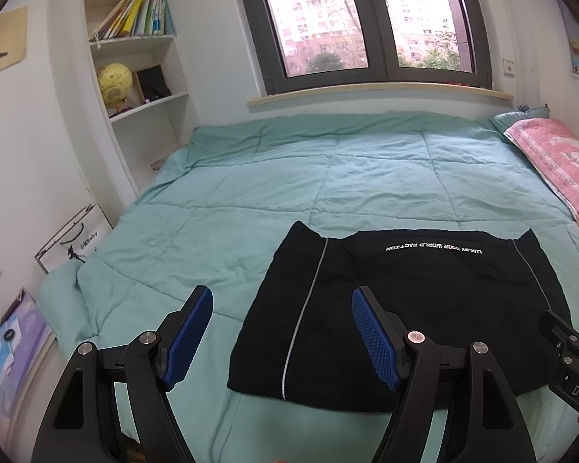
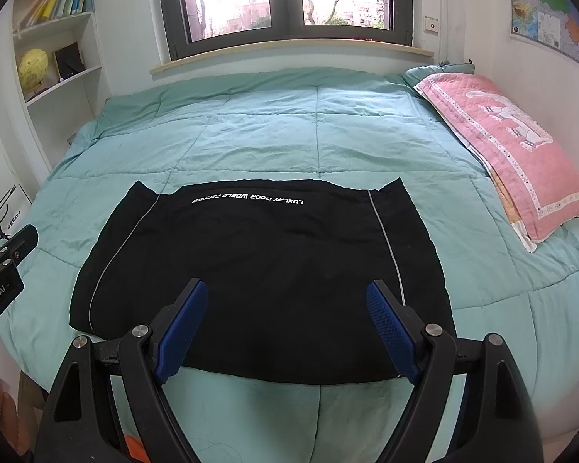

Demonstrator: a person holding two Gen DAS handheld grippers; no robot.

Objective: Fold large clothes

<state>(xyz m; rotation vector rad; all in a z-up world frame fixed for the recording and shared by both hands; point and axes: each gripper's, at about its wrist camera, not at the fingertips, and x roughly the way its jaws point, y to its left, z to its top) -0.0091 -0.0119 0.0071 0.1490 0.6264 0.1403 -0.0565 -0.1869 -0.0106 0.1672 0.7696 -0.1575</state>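
One black garment (image 2: 251,270), printed "LUXURY DOOR WORLD FACTION", lies folded flat on the green quilt (image 2: 289,135) of the bed. The left gripper (image 1: 281,332) and right gripper (image 2: 285,320) both hover spread, empty.

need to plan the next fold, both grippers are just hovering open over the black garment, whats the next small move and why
Probably lower both to the near hem and pinch it. The black garment lies flat on the green quilt, already partly folded, lettering at its far edge. The left gripper and right gripper hang open above the near edge, holding nothing.
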